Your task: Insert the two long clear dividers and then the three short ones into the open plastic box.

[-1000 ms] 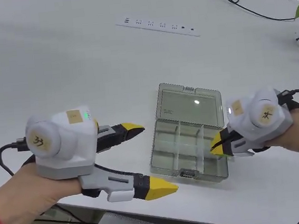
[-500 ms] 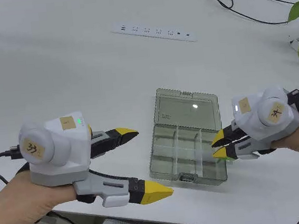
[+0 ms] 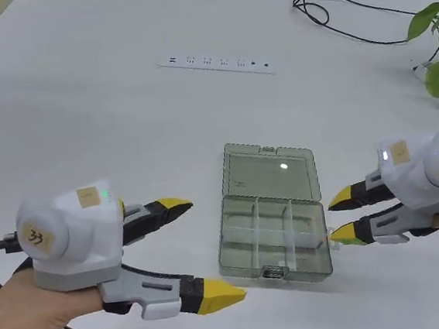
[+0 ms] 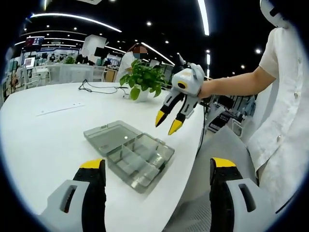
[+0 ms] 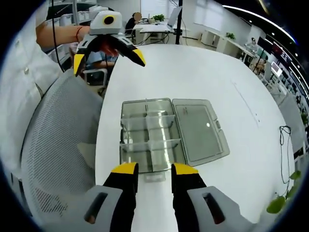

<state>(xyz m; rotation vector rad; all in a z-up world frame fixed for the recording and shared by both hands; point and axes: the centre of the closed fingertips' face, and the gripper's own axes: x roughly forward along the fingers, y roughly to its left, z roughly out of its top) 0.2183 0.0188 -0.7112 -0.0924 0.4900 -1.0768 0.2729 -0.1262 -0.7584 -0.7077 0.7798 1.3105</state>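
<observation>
On the white table (image 3: 82, 108), near its front edge, the box (image 3: 272, 237) lies open, its lid (image 3: 271, 173) flat on the far side. Clear dividers (image 5: 149, 142) stand inside and part the tray into compartments; their count is hard to tell. Just beside the box's right side is the right gripper (image 3: 340, 216), its jaws pointing at the box, parted a little and holding nothing. In the right gripper view a small clear piece (image 5: 154, 178) seems to lie on the table between the jaw tips, just outside the box wall; whether it touches the box I cannot tell. To the left of the box, apart from it, is the left gripper (image 3: 206, 250), jaws spread wide and empty, the lower tip near the table's front edge. A power strip (image 3: 216, 61) lies well beyond the lid, with a cable (image 3: 346, 28) and a plant (image 3: 436, 50) at the far right.
</observation>
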